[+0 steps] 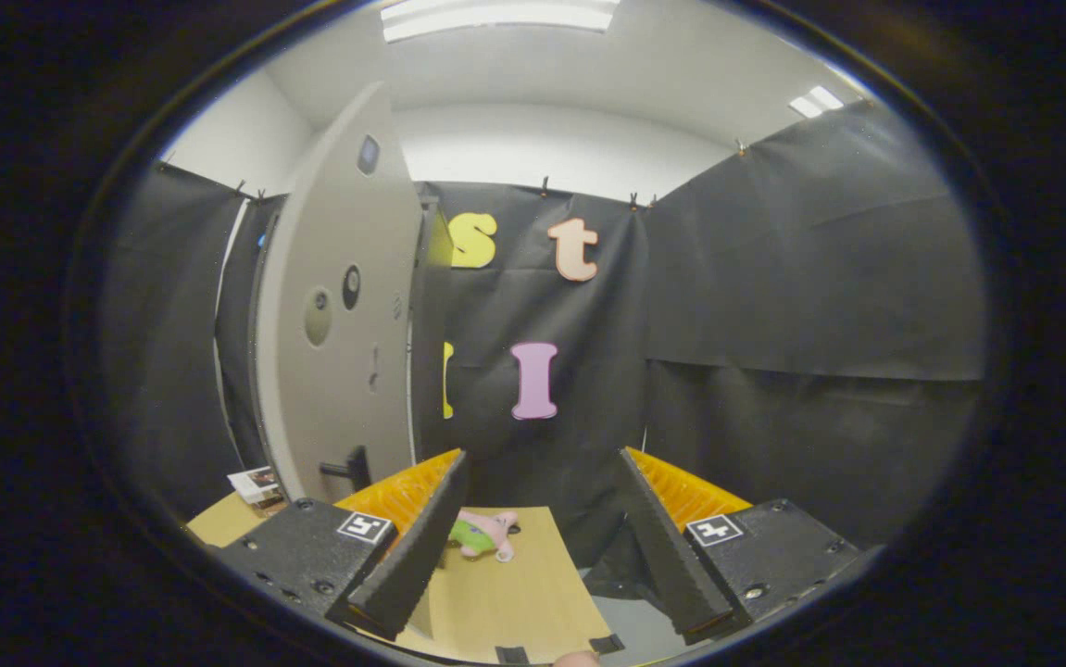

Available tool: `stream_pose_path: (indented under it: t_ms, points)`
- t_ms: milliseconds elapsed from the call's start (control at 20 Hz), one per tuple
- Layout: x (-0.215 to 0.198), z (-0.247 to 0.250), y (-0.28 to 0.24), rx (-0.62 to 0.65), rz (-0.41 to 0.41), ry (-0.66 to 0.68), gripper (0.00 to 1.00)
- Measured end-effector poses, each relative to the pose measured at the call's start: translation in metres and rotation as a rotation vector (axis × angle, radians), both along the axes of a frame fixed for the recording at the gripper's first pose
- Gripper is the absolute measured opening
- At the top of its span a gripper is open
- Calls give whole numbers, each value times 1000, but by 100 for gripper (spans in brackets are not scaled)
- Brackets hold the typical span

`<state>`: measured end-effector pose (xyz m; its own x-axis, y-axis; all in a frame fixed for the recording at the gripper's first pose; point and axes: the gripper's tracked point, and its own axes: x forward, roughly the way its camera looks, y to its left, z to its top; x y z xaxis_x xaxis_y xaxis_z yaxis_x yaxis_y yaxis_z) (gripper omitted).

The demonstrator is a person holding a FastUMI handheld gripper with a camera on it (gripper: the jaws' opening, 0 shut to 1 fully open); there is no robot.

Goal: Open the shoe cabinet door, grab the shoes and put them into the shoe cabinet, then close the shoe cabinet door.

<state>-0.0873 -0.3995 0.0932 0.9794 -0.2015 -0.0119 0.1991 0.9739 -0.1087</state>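
Note:
My gripper (542, 468) is open, its two fingers spread wide with nothing between them. The grey shoe cabinet door (338, 324) stands ahead and to the left of the left finger, swung out edge-on, with a dark handle (347, 468) low on it. The dark cabinet body (431, 333) shows just behind the door's edge. A small pink and green plush shoe (484, 535) lies on the wooden table (514, 593) just inside the left finger, below the fingertips. What is inside the cabinet is hidden.
A small white card or box (255, 484) lies on the table left of the door's base. The table's right edge drops to a grey floor (630, 625) below the right finger. Black cloth walls close in the back and right.

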Motion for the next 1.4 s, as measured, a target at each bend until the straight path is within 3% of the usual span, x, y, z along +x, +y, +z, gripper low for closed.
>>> stream_pose_path:
  t_ms: [150,350,750,950,1150,1400]
  points:
    - [33,-22,-45,-39,-26,20,100]
    - [61,-64,-43,14,65,87,100]
    - [74,-84,23,68,250,110,100]
    - [62,-88,90,97,403,113,100]
    - [53,-89,100,15,354,117,93]
    - [50,-92,105,57,334,105,93]
